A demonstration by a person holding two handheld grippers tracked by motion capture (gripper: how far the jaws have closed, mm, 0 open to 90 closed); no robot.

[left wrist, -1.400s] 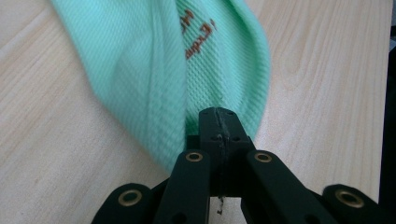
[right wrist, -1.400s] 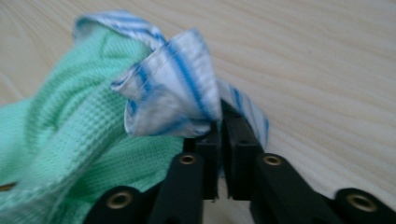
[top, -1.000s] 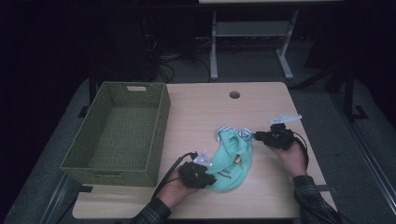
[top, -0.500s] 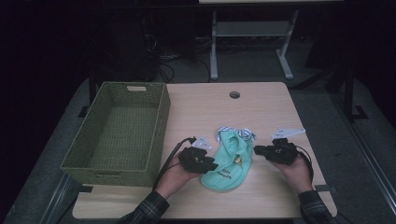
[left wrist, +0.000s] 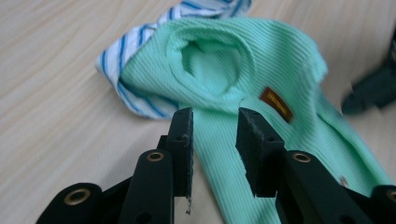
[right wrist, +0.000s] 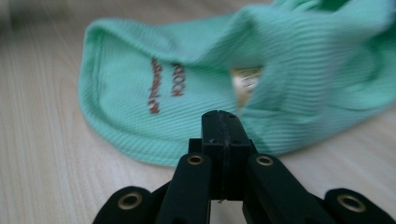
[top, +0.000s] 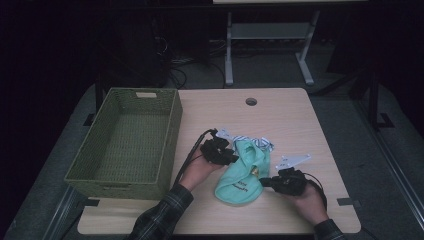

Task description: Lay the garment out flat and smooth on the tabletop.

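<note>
The counter [top: 290,115] is dim, its near edge cut off by the frame; a green basket [top: 125,142] sits at its left; near the front lies a mint top [top: 242,175], half covering a striped cloth [top: 260,144] whose shape I cannot make out. The left claw [left wrist: 214,140] stands spread just over the top's edge, gripping nothing; the right claw [right wrist: 222,133] is pressed together at the top's hem, and whether it pinches any fabric is hidden. The rust lettering [right wrist: 166,86] is too blurred to read.
</note>
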